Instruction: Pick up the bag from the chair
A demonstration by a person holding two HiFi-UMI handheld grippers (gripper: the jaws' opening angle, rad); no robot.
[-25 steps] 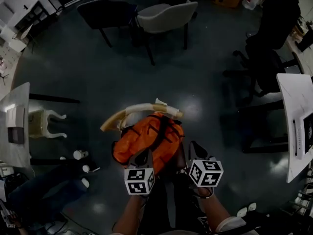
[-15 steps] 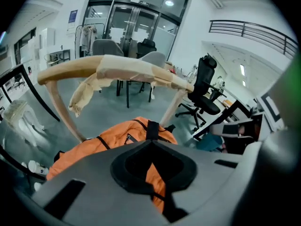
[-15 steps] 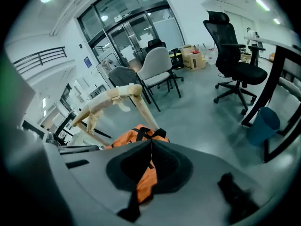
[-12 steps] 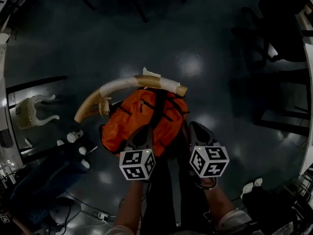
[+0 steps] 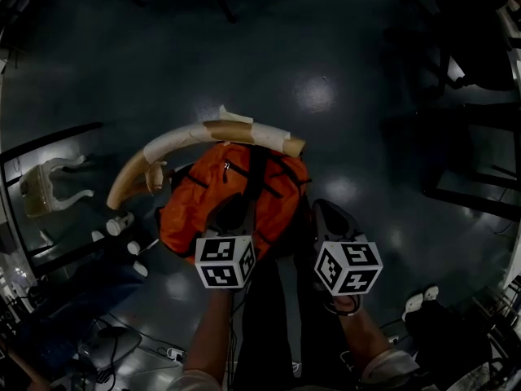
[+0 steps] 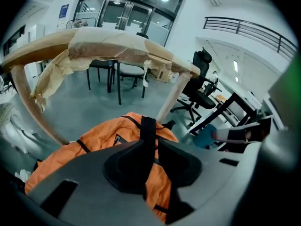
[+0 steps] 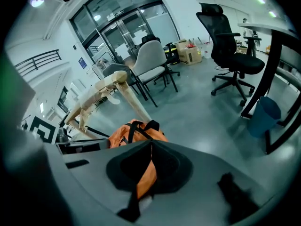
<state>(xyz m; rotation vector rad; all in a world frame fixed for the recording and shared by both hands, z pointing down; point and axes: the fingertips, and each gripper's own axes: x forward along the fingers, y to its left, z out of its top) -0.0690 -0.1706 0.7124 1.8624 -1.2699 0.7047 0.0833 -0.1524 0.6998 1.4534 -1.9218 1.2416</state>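
Two grippers meet at the lower middle of the head view, both closed on the orange bag (image 5: 213, 198), which fills the centre of that frame just under the chair's curved pale wooden back rail (image 5: 203, 135). The left gripper (image 5: 236, 221), seen from its own camera (image 6: 149, 147), has its jaws pressed together on a black strap (image 6: 146, 128) that runs up the middle of the bag (image 6: 94, 147); the strap passes straight through the slot between them. The right gripper (image 5: 324, 222) sits just beside the bag's right edge, and its own view (image 7: 150, 147) shows the jaws shut on a fold of orange fabric with a dark strip hanging below, while the rest of the bag (image 7: 124, 133) bulges at centre left of that frame. The back rail (image 6: 108, 44), wrapped in tan paper and tape, arches across the upper left of the left gripper view. Whether the bag's underside touches the seat cannot be told. In the right gripper view a grey chair (image 7: 151, 60) stands at upper centre, a black office chair (image 7: 228, 41) at upper right, and a blue bin (image 7: 265, 116) at the right edge, all on the grey floor (image 7: 197, 112).
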